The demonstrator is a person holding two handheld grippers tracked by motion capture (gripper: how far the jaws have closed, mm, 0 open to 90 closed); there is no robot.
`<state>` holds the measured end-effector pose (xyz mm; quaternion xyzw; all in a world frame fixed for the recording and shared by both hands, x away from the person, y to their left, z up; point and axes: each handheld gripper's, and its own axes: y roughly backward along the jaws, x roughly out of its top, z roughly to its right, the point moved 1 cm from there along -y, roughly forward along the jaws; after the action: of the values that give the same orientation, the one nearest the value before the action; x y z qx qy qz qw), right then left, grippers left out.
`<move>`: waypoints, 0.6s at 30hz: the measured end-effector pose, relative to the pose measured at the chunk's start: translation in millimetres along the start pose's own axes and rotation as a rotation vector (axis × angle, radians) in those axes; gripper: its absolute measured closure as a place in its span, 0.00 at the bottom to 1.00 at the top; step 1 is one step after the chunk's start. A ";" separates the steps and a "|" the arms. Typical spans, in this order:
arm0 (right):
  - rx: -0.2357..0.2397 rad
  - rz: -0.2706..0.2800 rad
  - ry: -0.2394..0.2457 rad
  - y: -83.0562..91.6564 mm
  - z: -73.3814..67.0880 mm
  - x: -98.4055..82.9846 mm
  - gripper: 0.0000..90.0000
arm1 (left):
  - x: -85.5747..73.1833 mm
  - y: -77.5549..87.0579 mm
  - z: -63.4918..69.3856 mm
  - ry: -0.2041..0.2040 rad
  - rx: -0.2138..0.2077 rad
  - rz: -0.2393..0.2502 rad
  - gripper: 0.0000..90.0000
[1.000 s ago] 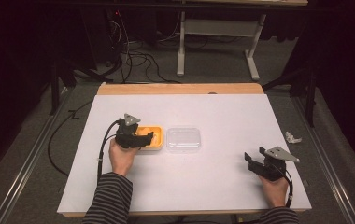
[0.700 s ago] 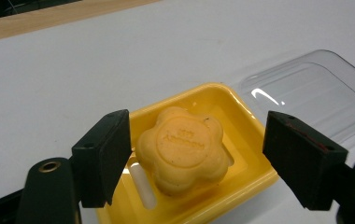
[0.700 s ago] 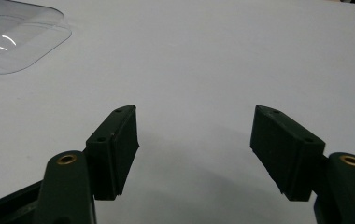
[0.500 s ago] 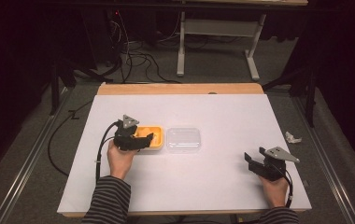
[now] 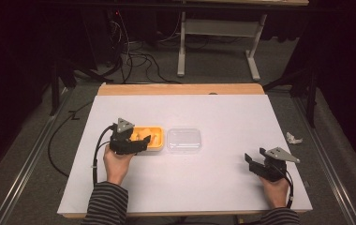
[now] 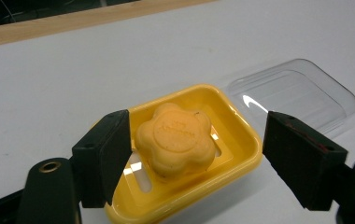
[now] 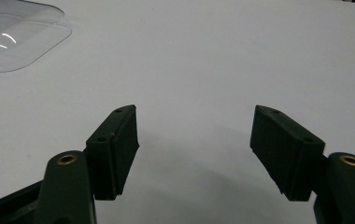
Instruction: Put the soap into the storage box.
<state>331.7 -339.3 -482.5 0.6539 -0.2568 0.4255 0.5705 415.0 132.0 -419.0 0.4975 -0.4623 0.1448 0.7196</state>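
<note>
Soap (image 6: pixel 175 140), underside hidden by dish (image 6: pixel 241 140)

This looks like a lab or recording room: a white-covered table (image 5: pixel 223 112) stands on grey carpet in a dark space, with loose cables (image 5: pixel 134 58) on the far floor beside a white metal desk frame (image 5: pixel 218 30).

Black tongs (image 5: pixel 143 140) with brass rivets, grey three-cornered plates, trailing cables, striped sleeves (image 5: pixel 107 204).

The yellow dish (image 6: pixel 241 154) is looking like glossy plastic (light glinting), the orange soap (image 6: pixel 175 140) matt, the clear lid (image 6: pixel 301 93) shiny.
</note>
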 end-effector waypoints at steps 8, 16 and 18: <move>-0.001 0.000 0.001 0.1 -0.2 0.0 0.36 | -1.7 8.9 3.2 -0.007 -0.006 0.031 0.27; -0.001 0.001 0.002 0.1 -0.4 -0.1 0.37 | -6.8 16.9 4.2 0.002 -0.022 0.050 0.27; 0.000 0.002 0.006 0.3 -0.3 -0.2 0.36 | -7.6 18.3 5.2 0.003 -0.023 0.055 0.27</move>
<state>331.3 -339.0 -482.5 0.6524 -0.2560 0.4280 0.5707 396.1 138.0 -414.1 0.4760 -0.4762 0.1600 0.7219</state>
